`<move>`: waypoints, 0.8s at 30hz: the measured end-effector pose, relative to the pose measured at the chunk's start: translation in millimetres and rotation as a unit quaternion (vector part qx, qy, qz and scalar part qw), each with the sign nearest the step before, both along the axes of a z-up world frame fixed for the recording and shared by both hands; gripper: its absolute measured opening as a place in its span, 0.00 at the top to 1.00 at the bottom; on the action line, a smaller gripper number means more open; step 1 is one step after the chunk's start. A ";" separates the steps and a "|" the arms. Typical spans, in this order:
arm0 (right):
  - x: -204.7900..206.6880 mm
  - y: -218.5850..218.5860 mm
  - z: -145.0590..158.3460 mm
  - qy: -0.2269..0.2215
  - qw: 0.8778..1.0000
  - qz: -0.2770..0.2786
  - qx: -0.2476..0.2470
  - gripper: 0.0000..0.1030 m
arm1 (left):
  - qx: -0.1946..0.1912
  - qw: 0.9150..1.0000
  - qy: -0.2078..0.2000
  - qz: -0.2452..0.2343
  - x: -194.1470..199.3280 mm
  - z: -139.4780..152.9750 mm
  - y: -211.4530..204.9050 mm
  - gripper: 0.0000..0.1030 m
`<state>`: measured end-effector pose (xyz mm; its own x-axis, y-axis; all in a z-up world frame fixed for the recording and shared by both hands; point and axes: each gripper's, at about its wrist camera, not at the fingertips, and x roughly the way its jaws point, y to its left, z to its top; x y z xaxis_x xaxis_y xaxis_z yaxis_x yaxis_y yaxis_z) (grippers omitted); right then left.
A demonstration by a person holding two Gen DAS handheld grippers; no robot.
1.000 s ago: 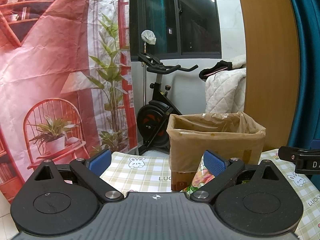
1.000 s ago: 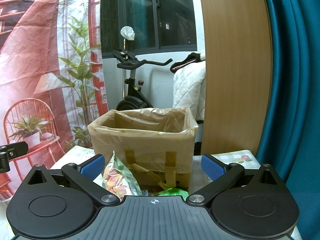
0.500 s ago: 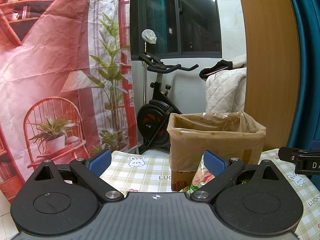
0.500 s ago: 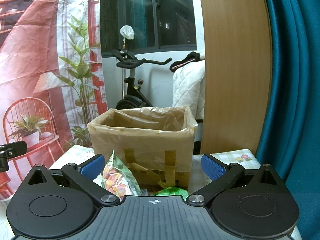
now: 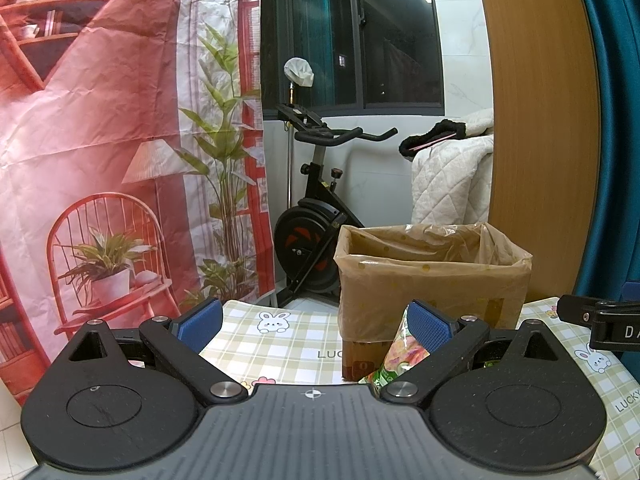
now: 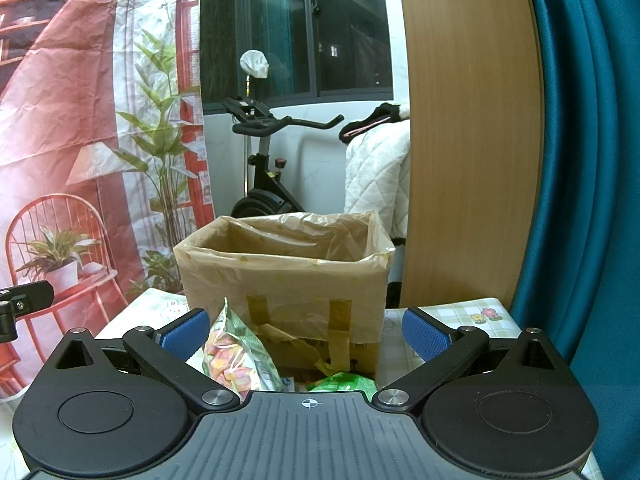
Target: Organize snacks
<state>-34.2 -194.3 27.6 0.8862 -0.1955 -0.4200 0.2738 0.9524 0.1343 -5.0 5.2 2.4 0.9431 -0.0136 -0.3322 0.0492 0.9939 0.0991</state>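
Note:
A cardboard box lined with a brown plastic bag (image 5: 432, 280) stands on the checked tablecloth (image 5: 280, 340); it also shows in the right wrist view (image 6: 284, 280). A clear snack bag of coloured candies (image 6: 236, 356) stands upright in front of the box, seen past my left gripper's right finger too (image 5: 400, 356). A green snack packet (image 6: 344, 382) lies low in front of the box. My left gripper (image 5: 316, 320) is open and empty. My right gripper (image 6: 306, 330) is open and empty, with the snacks between its fingers' line of sight.
An exercise bike (image 5: 316, 208) and a white quilt (image 5: 452, 184) stand behind the table. A red printed backdrop (image 5: 100, 140) hangs at the left, a wooden panel (image 6: 472, 140) and teal curtain (image 6: 584, 160) at the right. The right gripper's tip (image 5: 600, 320) shows at the right edge.

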 end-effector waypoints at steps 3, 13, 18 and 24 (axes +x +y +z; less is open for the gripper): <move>-0.3 -0.4 -0.4 0.001 1.000 0.000 0.000 0.00 | -0.001 1.000 0.001 0.001 0.4 -0.2 1.4 0.03; -0.1 -0.2 -1.2 0.002 1.000 0.000 0.001 0.00 | -0.015 1.000 -0.003 0.007 1.3 -5.4 3.7 0.01; 0.0 0.3 -1.8 0.001 1.000 0.002 0.002 0.00 | -0.009 1.000 -0.014 0.019 2.7 -12.9 3.1 0.01; -3.5 1.7 -21.7 -0.020 1.000 0.004 -0.008 0.00 | -0.002 1.000 -0.008 0.021 15.5 -36.7 5.1 0.01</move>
